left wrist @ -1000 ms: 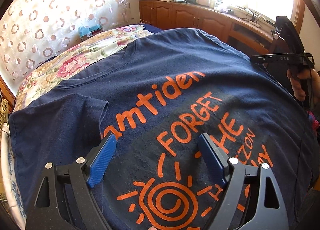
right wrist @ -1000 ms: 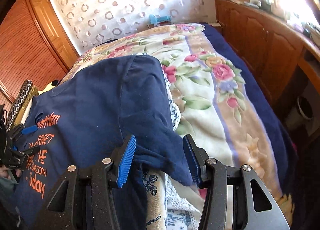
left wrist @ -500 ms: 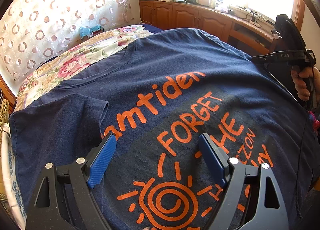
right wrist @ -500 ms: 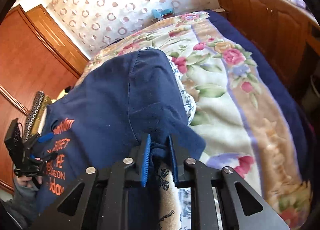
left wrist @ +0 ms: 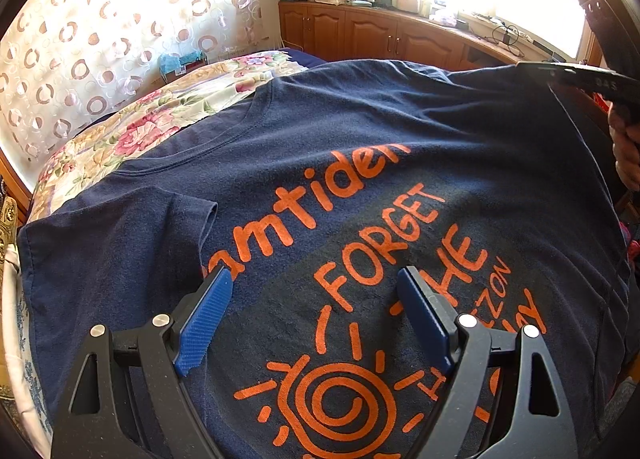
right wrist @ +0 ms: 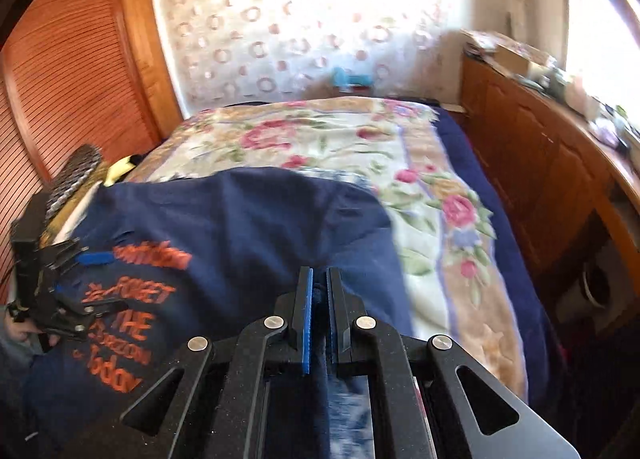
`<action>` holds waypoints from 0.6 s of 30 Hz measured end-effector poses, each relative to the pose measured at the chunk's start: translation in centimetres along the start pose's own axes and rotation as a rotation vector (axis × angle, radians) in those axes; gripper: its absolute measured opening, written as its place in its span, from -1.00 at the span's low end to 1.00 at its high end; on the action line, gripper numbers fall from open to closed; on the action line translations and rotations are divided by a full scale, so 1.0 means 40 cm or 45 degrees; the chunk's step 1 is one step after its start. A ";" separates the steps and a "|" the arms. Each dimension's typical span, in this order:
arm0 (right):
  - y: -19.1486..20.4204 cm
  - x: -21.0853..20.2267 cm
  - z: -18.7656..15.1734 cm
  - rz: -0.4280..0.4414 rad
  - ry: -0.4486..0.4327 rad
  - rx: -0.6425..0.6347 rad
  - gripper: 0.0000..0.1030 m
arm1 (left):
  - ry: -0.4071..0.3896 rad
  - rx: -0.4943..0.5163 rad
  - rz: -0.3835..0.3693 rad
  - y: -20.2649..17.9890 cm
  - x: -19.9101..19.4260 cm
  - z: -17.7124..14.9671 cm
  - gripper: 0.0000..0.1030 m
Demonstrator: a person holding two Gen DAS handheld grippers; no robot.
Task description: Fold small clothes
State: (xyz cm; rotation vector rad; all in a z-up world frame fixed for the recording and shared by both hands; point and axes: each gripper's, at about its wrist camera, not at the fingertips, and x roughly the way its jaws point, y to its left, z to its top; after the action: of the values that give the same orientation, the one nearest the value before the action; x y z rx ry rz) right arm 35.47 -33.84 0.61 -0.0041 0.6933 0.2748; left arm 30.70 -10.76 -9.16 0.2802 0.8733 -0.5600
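Left wrist view shows my left tongs [left wrist: 312,323] spread wide with nothing between the blue pads, hovering just over the navy T-shirt [left wrist: 360,163] where the orange sun print sits. That shirt lies flat on the bed's floral blanket [left wrist: 168,115], its collar ahead of these tongs. Off to their right, my right tongs [right wrist: 318,299] have just been closing and are now clamped on a bunch of the shirt's navy fabric, which is drawn up from the bed; the right view is motion-blurred.
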 end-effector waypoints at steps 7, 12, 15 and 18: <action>0.033 0.068 -0.066 0.072 0.132 0.018 -0.88 | 0.000 0.000 0.000 0.000 0.000 0.000 0.65; -0.013 0.032 -0.070 0.046 0.121 0.081 -0.57 | -0.001 0.000 0.001 -0.001 0.001 -0.001 0.65; -0.039 -0.032 -0.066 -0.015 0.034 0.099 -0.25 | -0.008 -0.005 -0.005 0.003 -0.002 -0.002 0.65; -0.090 -0.059 -0.079 -0.124 -0.010 0.170 -0.04 | -0.059 -0.020 -0.040 0.012 -0.025 -0.001 0.65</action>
State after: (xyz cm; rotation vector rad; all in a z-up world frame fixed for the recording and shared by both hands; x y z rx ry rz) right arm 32.66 -38.18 -0.65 0.0902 0.7001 0.1351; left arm 30.42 -9.98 -8.40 0.2387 0.8382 -0.5860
